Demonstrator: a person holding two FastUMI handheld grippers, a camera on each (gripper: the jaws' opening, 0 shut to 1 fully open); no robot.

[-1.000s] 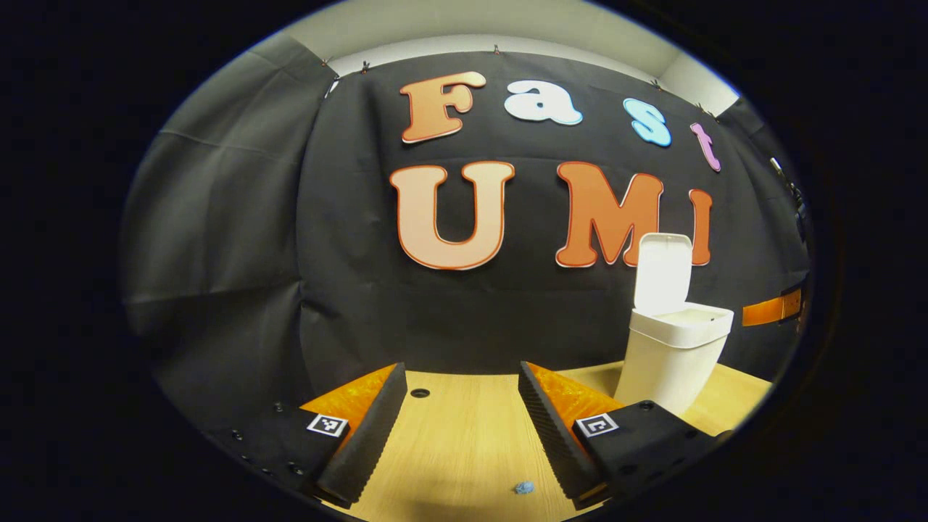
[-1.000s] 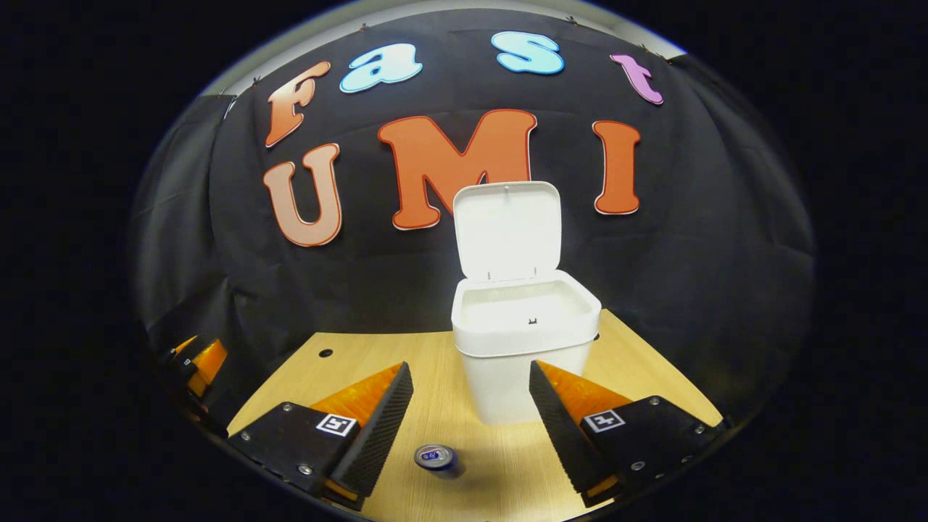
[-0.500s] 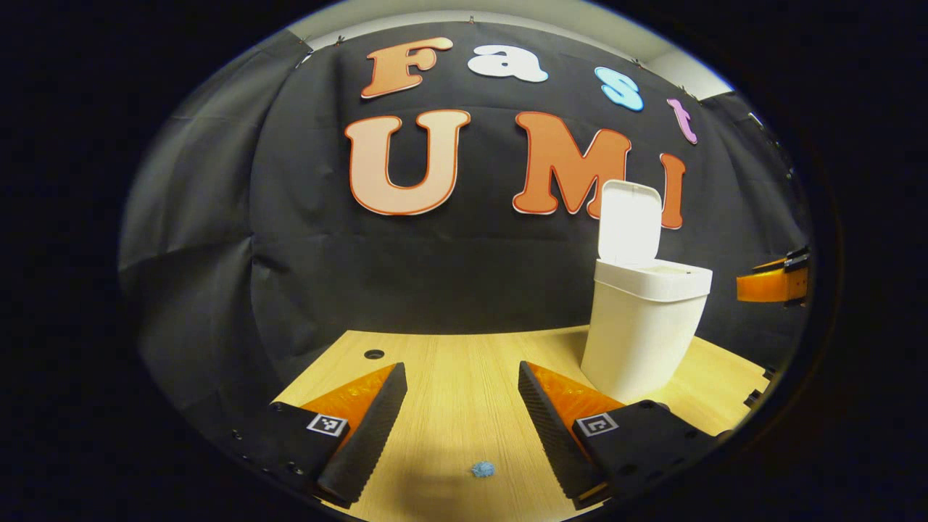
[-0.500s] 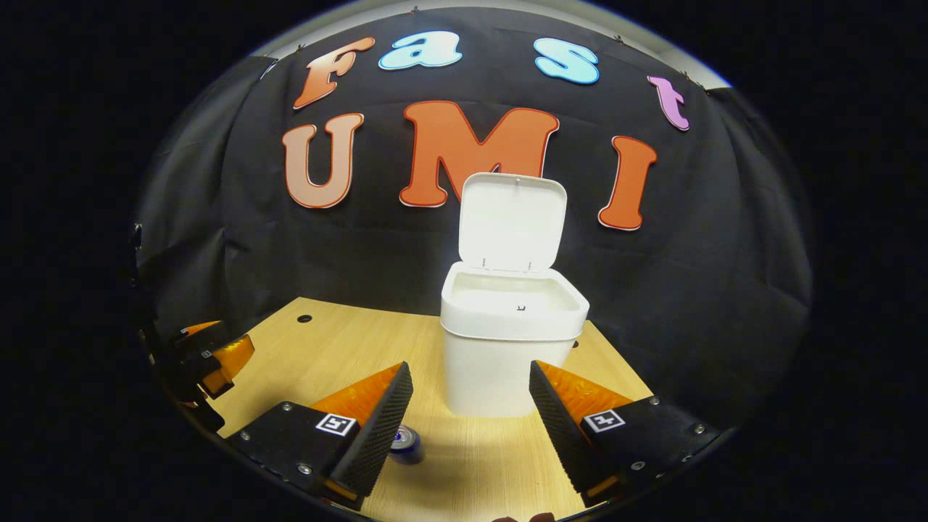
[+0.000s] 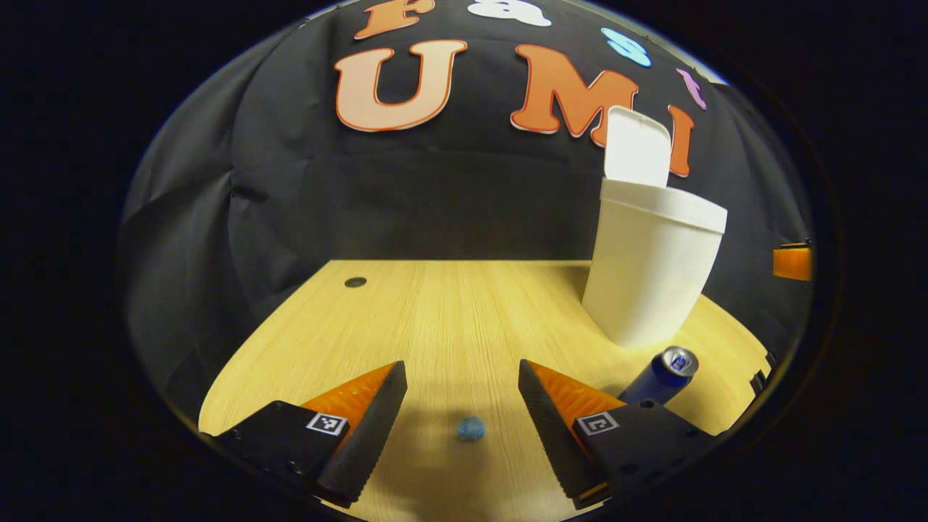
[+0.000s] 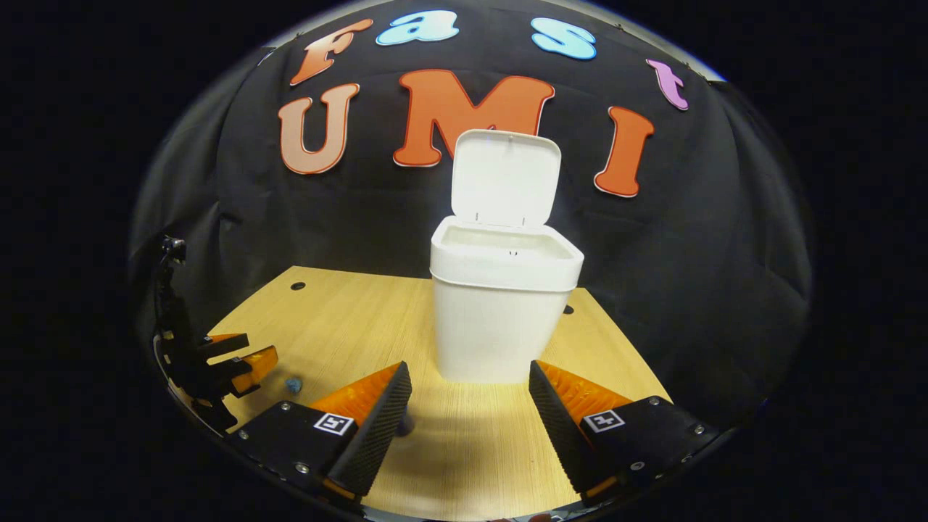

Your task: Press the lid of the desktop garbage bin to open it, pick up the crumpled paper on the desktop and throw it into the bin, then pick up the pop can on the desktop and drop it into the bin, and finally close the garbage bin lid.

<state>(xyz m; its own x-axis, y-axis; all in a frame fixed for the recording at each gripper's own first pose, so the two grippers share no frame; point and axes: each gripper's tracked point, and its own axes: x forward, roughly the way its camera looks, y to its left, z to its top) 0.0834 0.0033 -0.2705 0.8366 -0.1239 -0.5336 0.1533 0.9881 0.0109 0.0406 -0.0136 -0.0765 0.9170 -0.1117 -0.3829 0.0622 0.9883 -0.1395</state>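
Observation:
The white bin (image 6: 500,304) stands on the wooden desk with its lid (image 6: 505,177) raised upright; in the left gripper view the bin (image 5: 649,268) is at the right. A small blue crumpled paper (image 5: 470,429) lies on the desk between the fingers of my open left gripper (image 5: 462,406), a little ahead of them. A blue pop can (image 5: 661,373) stands beside the bin's base. My right gripper (image 6: 470,406) is open and empty in front of the bin. In the right gripper view the left gripper (image 6: 239,362) hangs at far left near the paper (image 6: 293,384).
The wooden desk (image 5: 449,312) reaches back to the black cloth wall. Two small round holes (image 5: 355,282) (image 6: 298,286) sit near its far edge. Broad bare wood lies left of the bin.
Both grippers have come down toward the desk. The paper now sits farther up between the left fingers, and the can has come into the left gripper view while slipping behind the right gripper's finger.

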